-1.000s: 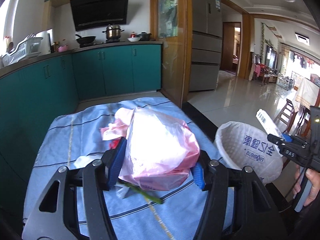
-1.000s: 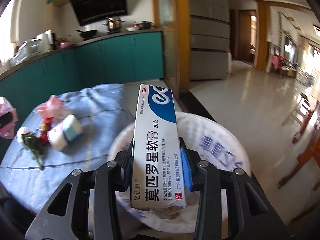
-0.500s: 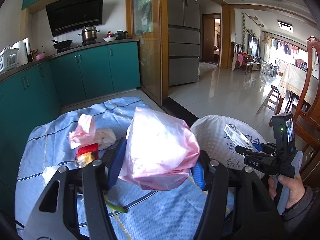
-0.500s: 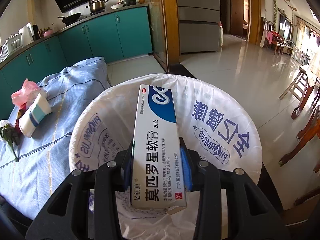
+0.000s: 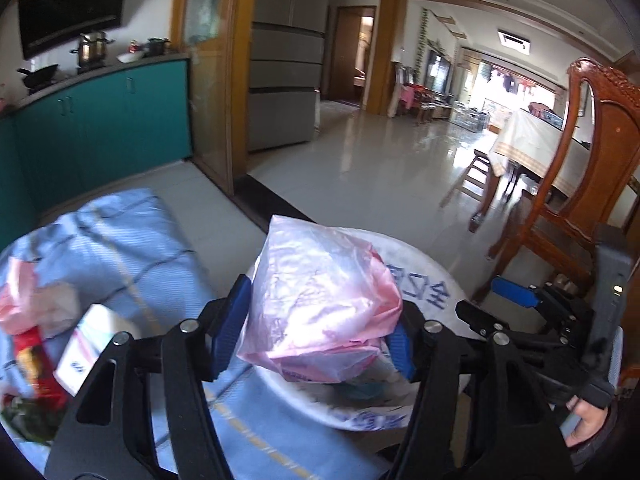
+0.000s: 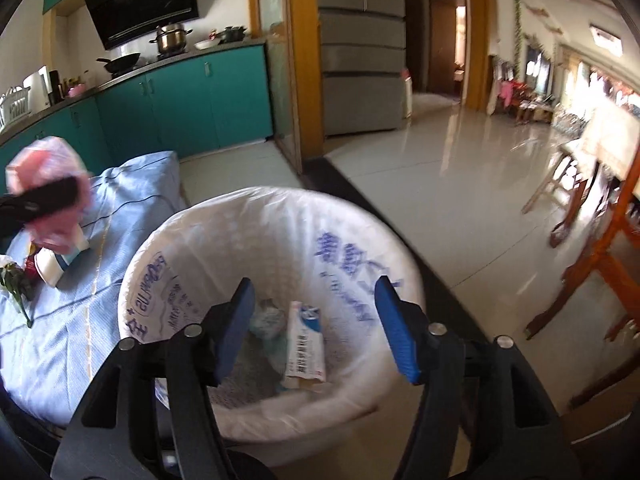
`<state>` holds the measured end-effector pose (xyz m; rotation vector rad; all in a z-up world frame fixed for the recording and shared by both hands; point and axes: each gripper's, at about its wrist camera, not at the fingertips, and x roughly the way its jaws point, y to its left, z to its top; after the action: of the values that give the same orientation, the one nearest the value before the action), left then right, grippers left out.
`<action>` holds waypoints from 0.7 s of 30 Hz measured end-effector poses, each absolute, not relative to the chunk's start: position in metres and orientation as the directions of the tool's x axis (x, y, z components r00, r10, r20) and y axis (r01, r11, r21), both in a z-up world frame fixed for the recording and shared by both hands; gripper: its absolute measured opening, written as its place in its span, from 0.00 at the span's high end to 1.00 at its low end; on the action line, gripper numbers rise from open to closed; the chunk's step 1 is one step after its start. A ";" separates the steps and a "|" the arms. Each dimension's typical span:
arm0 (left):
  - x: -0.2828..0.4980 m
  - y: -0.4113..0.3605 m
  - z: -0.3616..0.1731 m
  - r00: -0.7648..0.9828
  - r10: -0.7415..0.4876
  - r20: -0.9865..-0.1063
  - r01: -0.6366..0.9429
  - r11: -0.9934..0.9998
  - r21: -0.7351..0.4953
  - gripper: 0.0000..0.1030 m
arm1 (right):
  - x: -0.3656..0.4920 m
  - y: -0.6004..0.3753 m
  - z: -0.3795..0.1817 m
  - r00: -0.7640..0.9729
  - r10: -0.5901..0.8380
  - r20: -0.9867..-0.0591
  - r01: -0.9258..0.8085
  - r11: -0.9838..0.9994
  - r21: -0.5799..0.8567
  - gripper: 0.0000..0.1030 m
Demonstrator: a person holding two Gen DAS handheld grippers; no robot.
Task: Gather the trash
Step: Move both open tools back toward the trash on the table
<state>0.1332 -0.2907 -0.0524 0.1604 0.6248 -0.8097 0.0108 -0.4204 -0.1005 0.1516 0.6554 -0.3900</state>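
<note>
Table (image 5: pixel 132 248) w/ blue striped cloth sits beside the bin (image 6: pixel 200 216), which is lined w/ a white printed bag; bin rim is just off the table edge. Wooden chair (image 5: pixel 568 200) stands right of bin, teal cabinets (image 6: pixel 192 100) behind. Left gripper (image 5: pixel 310 334) is over the near bin rim w/ pink bag (image 5: pixel 320 300) between its blue pads; jaws opening, left pad looks slightly clear of the bag, right pad hidden behind it, so contact not confirmed. Same bag shows blurred at far left in right-wrist view (image 6: pixel 48 184). Right gripper (image 6: pixel 316 328) is over the bin mouth, jaws apart and opening, nothing between the pads. Ointment box (image 6: pixel 304 344) lies inside the bin on the liner, barcode end up, next to a crumpled greenish-white wad (image 6: pixel 268 316). Remaining on the table: small white/blue box (image 5: pixel 90 344), red packet (image 5: pixel 34 360), pink wrapper (image 5: pixel 16 300), green stem w/ leaves (image 6: pixel 16 284), all grouped near the left edge; detail blurred. A hand (image 5: pixel 588 420) grips the right tool's handle at lower right of left-wrist view.
</note>
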 end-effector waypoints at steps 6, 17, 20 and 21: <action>0.127 -0.316 -0.060 0.501 -0.627 -0.597 0.738 0.670 -0.084 0.14 | -0.014 -0.416 -0.093 0.717 -0.339 -0.609 0.405 0.914 -0.031 0.31; 0.167 -0.122 -0.035 0.847 -0.148 -0.511 0.193 0.981 0.036 0.11 | 0.055 -0.353 -0.102 0.785 -0.045 -0.617 0.167 0.976 0.141 0.21; 0.178 -0.071 -0.040 0.842 -0.042 -0.538 0.078 0.996 0.043 0.11 | 0.087 -0.314 -0.098 0.798 0.060 -0.599 0.062 0.982 0.181 0.13; 0.181 -0.056 -0.043 0.833 -0.017 -0.552 0.048 0.998 0.042 0.11 | 0.099 -0.299 -0.098 0.795 0.100 -0.599 0.023 0.981 0.195 0.12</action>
<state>0.1814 -0.0565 -0.0429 0.0548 0.5845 -0.0349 0.0993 -0.2991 -0.0977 0.1964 0.6523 0.0417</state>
